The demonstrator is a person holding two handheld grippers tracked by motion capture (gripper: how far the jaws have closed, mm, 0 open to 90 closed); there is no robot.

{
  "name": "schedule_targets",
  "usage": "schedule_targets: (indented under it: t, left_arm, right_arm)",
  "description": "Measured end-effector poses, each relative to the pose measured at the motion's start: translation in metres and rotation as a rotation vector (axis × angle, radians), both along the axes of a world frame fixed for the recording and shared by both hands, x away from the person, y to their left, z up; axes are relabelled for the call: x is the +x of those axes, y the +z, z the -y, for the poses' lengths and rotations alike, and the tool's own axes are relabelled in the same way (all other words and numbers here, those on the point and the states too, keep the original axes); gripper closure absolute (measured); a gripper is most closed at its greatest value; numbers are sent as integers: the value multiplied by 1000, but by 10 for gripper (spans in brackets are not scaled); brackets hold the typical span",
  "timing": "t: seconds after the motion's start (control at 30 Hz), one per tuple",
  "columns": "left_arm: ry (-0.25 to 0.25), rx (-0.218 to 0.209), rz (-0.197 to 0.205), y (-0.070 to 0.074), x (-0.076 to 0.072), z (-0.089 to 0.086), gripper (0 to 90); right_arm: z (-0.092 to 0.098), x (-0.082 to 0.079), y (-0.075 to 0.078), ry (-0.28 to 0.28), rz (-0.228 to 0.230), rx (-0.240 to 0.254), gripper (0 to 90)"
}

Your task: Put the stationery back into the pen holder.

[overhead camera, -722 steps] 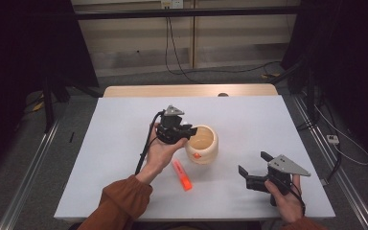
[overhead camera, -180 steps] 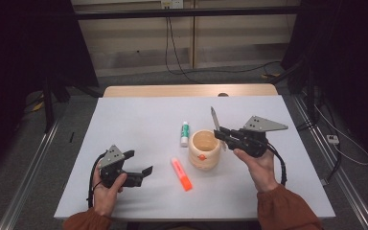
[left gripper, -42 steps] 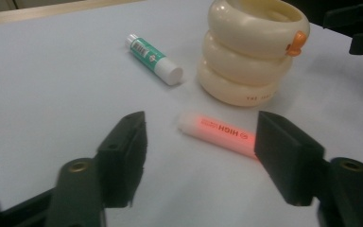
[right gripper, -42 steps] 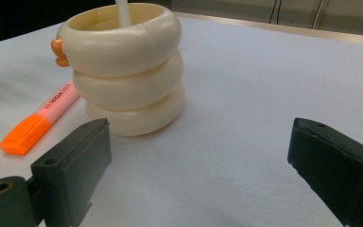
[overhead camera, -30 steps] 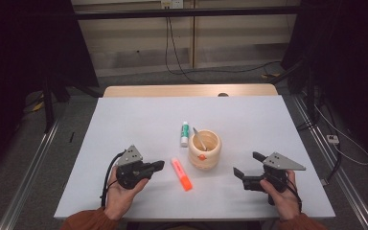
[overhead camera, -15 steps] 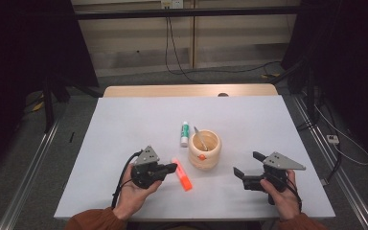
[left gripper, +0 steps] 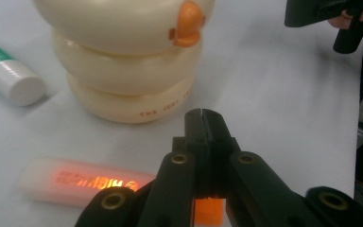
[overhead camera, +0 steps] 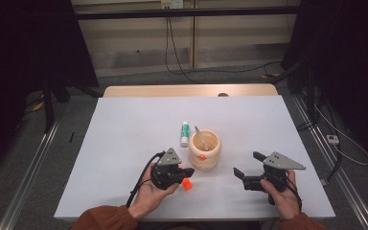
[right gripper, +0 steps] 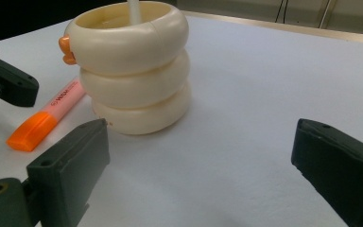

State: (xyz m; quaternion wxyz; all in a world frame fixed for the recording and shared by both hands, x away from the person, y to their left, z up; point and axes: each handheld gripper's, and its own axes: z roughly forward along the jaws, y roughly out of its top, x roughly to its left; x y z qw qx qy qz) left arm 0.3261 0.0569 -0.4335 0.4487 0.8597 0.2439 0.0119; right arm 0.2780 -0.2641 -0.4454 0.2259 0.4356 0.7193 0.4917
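My left claw point(overhead camera: 188, 172) sits low over the white counter point(overhead camera: 124, 139), jaws pressed together tip to tip with nothing between them; in the left gripper view point(left gripper: 202, 124) the closed tips point toward the base of the cream holder. Directly under those jaws lies the orange highlighter point(left gripper: 82, 180): its pale barrel with orange lettering runs out to the left, its orange cap shows just below the closed jaws. In the high view the cap end of the highlighter point(overhead camera: 187, 184) pokes out beside the claw, flat on the counter. The cream ringed holder point(overhead camera: 204, 149) stands upright just beyond, three stacked rings with a small orange knob on the top ring point(left gripper: 189, 18); a thin grey-white utensil point(overhead camera: 201, 138) leans inside it. A white tube with green print point(overhead camera: 184, 133) lies flat just to the holder's left, near but not touching. My right claw point(overhead camera: 250, 168) rests well apart on the right side of the counter, jaws spread wide and empty; in the right gripper view point(right gripper: 203, 161) the holder point(right gripper: 134, 71) stands between and beyond its open jaws, with the highlighter point(right gripper: 47, 116) lying to the holder's left.
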Motion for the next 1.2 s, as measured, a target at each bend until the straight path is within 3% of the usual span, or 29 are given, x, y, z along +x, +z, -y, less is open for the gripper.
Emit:
schedule_targets:
  t: [0.2,0.53,0.8,1.2]
  left_arm:
    - [-14,39,-31,-11,-2,13,900]
    - [-26,107,-66,-26,-2,19,900]
    - [-32,112,-82,-25,-1,13,900]
    - [-30,127,-123,-23,1,-9,900]
  right_arm:
    - [0,0,0,0,-1,-2,48]
    - [-1,0,0,7,-2,-3,49]
    - [-1,0,0,5,-3,0,49]
    - [-1,0,0,6,-3,-4,50]
